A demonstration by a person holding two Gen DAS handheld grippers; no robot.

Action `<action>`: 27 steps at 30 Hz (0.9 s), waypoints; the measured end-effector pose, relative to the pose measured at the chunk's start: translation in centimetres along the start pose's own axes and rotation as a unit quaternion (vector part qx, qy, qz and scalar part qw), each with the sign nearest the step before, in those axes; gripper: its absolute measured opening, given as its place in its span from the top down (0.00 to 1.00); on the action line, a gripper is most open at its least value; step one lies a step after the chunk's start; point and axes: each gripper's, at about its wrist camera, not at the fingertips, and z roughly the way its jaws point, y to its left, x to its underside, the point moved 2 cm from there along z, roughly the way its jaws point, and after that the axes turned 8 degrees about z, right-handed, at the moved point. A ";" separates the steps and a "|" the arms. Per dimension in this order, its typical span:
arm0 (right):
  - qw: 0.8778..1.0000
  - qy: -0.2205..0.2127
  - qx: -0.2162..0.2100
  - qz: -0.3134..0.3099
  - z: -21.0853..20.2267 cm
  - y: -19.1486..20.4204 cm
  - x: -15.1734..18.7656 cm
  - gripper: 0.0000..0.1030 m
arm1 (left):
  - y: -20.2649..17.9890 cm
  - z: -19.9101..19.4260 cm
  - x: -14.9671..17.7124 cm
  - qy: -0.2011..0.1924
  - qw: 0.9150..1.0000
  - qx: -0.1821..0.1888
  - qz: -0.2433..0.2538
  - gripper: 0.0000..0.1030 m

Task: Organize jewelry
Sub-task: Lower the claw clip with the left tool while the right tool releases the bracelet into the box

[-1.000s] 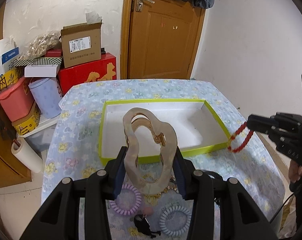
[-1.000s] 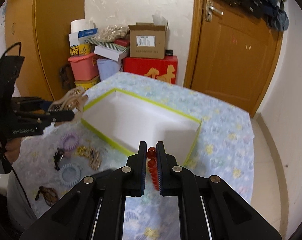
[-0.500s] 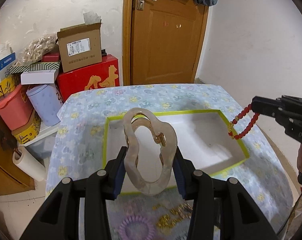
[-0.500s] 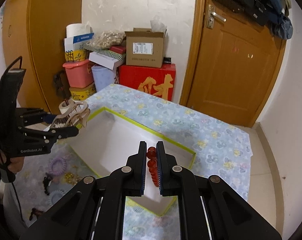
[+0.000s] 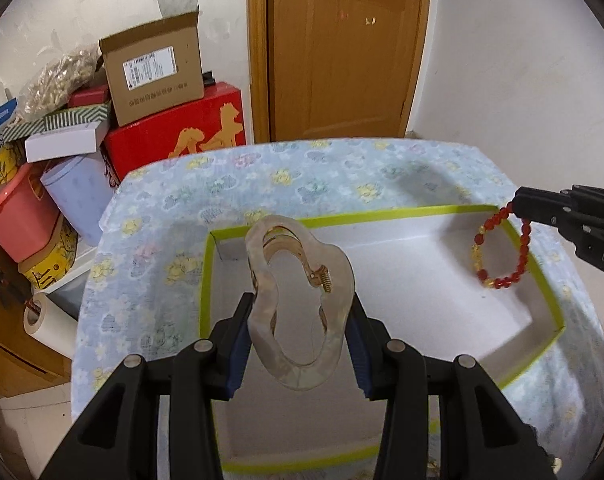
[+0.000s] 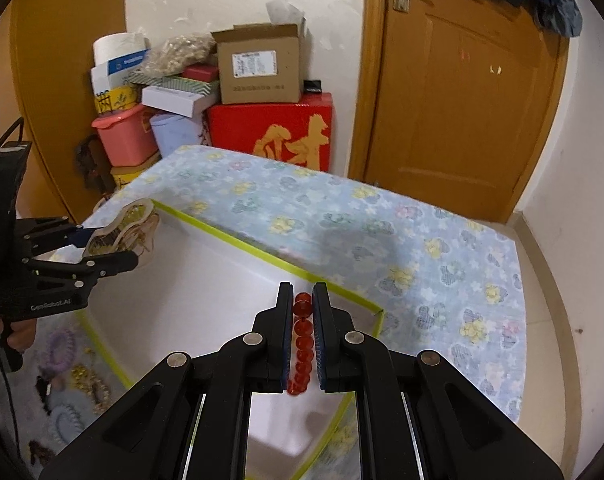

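My left gripper [image 5: 299, 312] is shut on a large beige hair claw clip [image 5: 297, 304] and holds it above the near-left part of the white box with a lime-green rim [image 5: 382, 216]. My right gripper [image 6: 303, 300] is shut on a red bead bracelet [image 6: 303, 336], which hangs over the box's right end [image 5: 502, 254]. In the right wrist view the left gripper [image 6: 113, 256] holds the clip [image 6: 121, 226] over the box's left corner [image 6: 205, 224]. The box interior looks empty.
The box lies on a table with a blue floral cloth [image 5: 302, 172]. Spiral hair ties [image 6: 59, 350], a gold chain [image 6: 87, 376] and a dark clip [image 6: 45, 386] lie on the cloth beside the box. Stacked boxes and tubs [image 5: 101, 128] stand behind the table by a wooden door [image 5: 342, 48].
Both grippers have moved forward from the table's near side to above the box, each still holding its item. The loose jewelry has dropped out of the left wrist view.
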 end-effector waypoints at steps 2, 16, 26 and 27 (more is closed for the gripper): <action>1.000 0.007 0.004 0.002 0.8 -0.4 0.2 0.91 | 0.1 0.8 0.3 0.009 1.000 0.001 -0.001 0.56; 0.998 0.044 0.027 0.022 3.6 -2.3 1.7 0.81 | 0.1 1.4 0.5 0.014 1.000 0.004 0.004 0.50; 0.999 0.020 0.017 0.039 -0.6 -1.6 2.8 0.67 | 0.2 -1.9 1.6 -0.009 1.000 0.010 -0.010 0.48; 0.999 0.017 0.015 0.041 -1.3 -1.5 3.0 0.67 | 0.2 -2.5 1.8 -0.014 1.000 0.011 -0.011 0.48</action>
